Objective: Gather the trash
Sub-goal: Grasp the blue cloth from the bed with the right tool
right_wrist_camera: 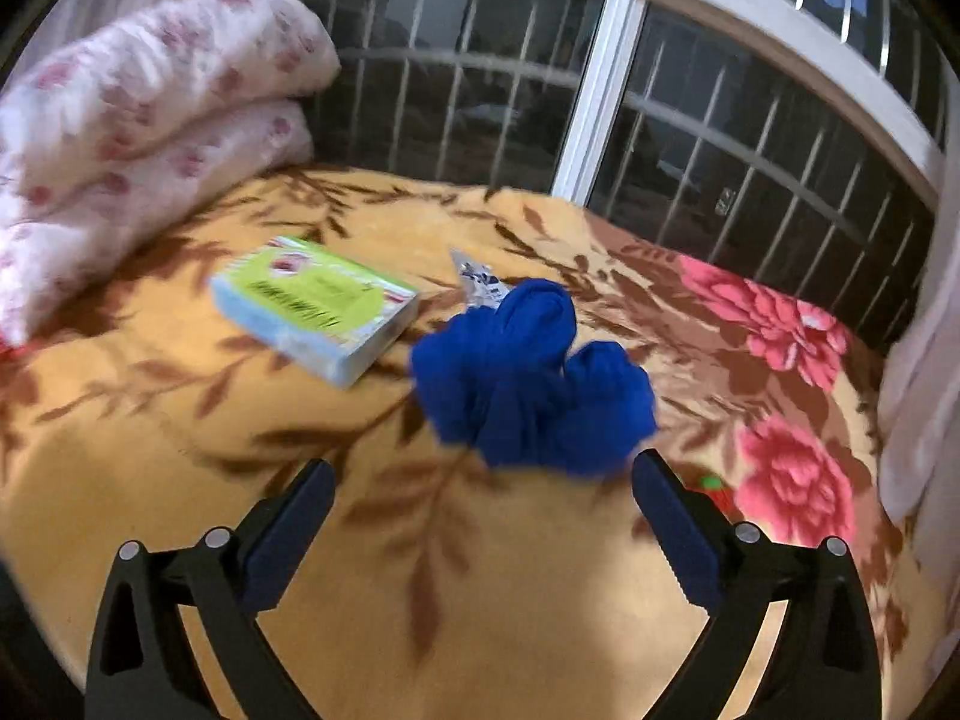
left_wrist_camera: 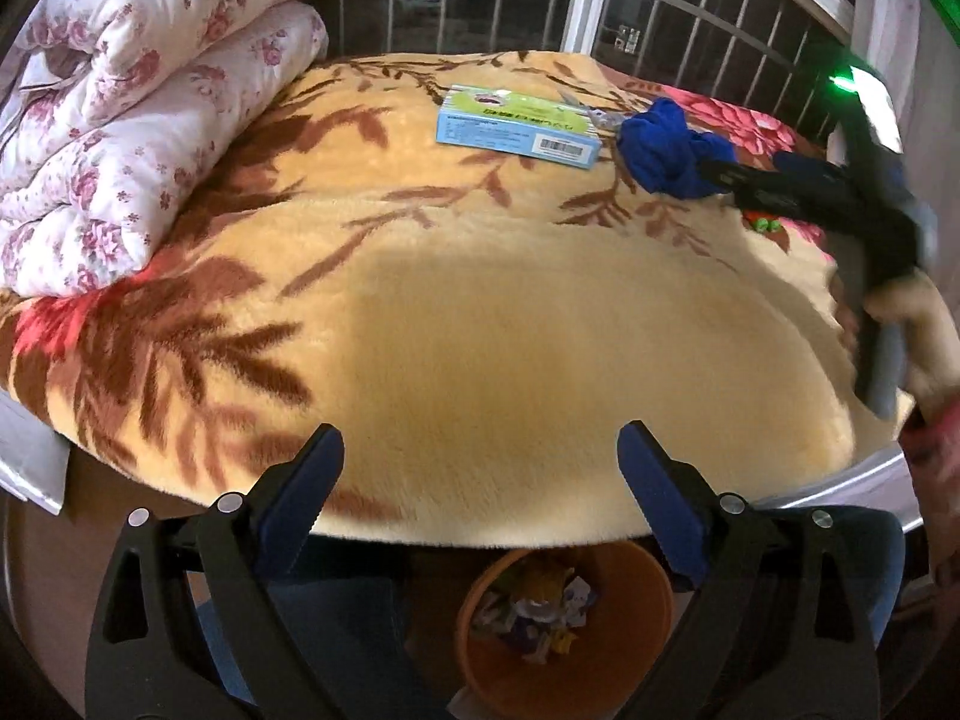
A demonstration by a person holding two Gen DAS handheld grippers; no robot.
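Right gripper (right_wrist_camera: 483,483): jaws spread wide, nothing between them; crumpled deep-blue cloth wad (right_wrist_camera: 531,375) lies straight ahead, just beyond the tips, slightly right of centre.
Wad shape: lumpy, no clear long axis (blurred).
Other litter: small silvery wrapper (right_wrist_camera: 477,276) behind the wad; flat green-and-blue cardboard box (right_wrist_camera: 318,309) to its left, long axis slanting away.
Left gripper (left_wrist_camera: 480,459): jaws released, empty, at the near edge of the yellow leaf-print bed blanket (left_wrist_camera: 510,312), above the orange plastic bin (left_wrist_camera: 648,606).
Nearer hand: right, by judgement.
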